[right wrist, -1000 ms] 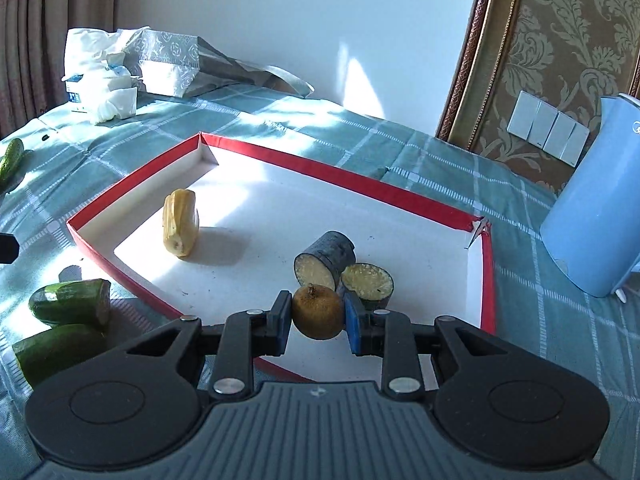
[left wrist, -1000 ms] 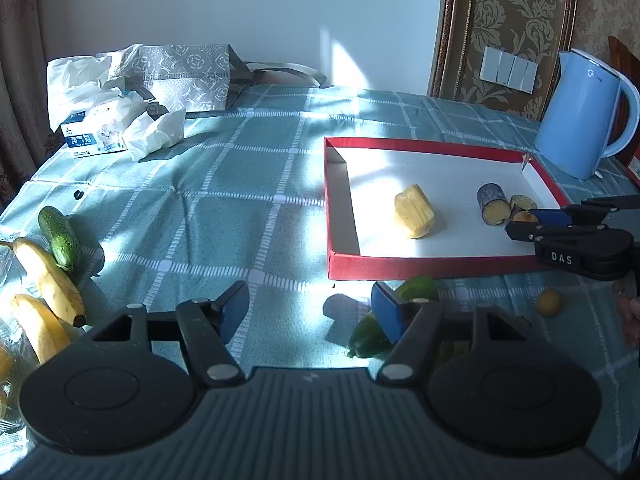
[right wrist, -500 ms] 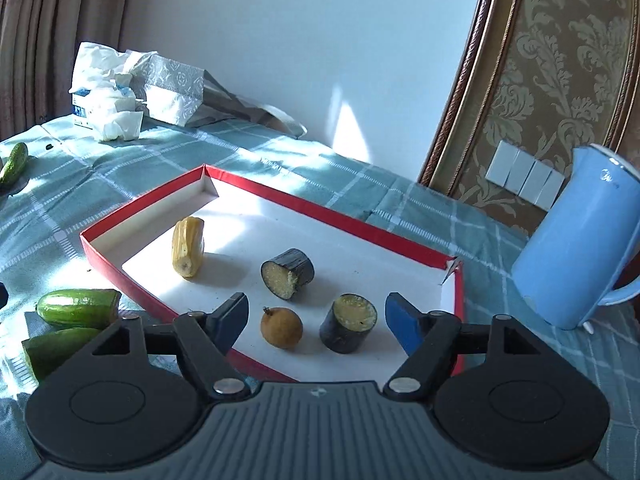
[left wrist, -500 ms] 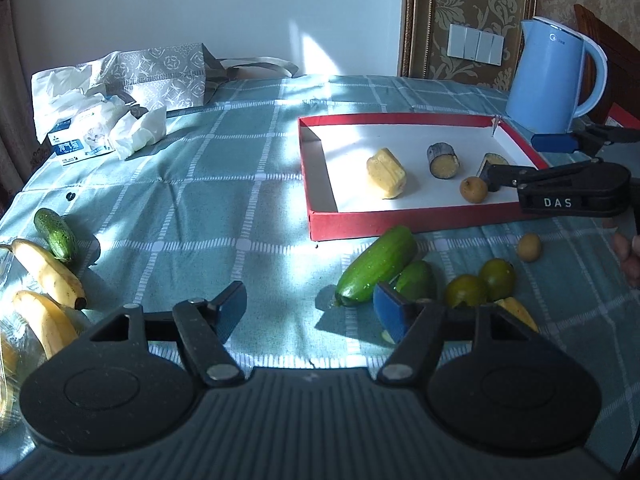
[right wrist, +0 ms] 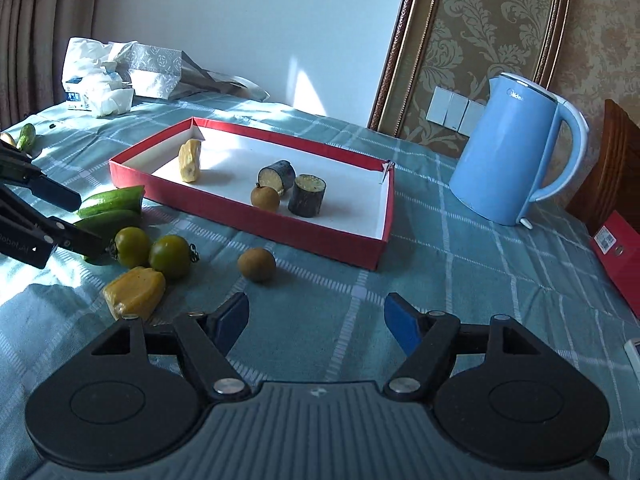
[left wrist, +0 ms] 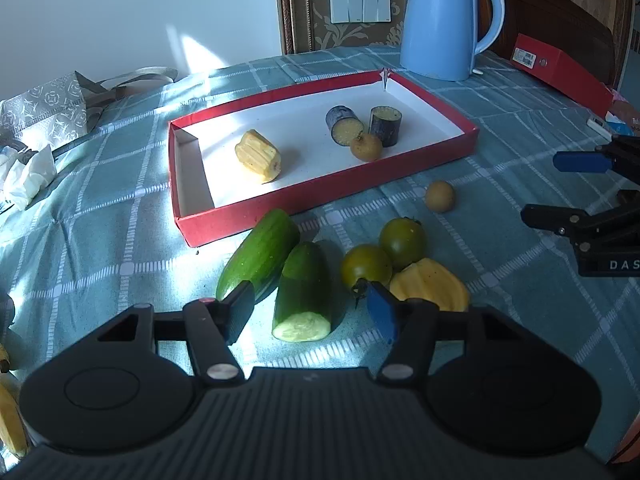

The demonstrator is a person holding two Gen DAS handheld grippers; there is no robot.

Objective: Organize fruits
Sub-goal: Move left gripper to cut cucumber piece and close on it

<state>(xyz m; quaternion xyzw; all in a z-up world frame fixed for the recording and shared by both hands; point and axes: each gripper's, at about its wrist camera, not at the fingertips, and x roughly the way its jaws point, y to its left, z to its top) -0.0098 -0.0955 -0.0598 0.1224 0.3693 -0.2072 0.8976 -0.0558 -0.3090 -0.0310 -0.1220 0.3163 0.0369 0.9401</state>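
Right wrist view: I am holding my right gripper [right wrist: 316, 322] spread and empty above the bench [right wrist: 460, 280], the loose brown fruit [right wrist: 256, 265] lying just ahead of its left finger. My left gripper [left wrist: 310, 312], also spread, is hovering over a cut cucumber [left wrist: 303, 292] lying beside the red tray [left wrist: 432, 156].

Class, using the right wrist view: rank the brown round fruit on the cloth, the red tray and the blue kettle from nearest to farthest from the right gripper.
1. Brown round fruit, on the cloth just ahead of the right gripper.
2. Red tray, behind the fruit, centre.
3. Blue kettle, far right, beyond the tray's corner.
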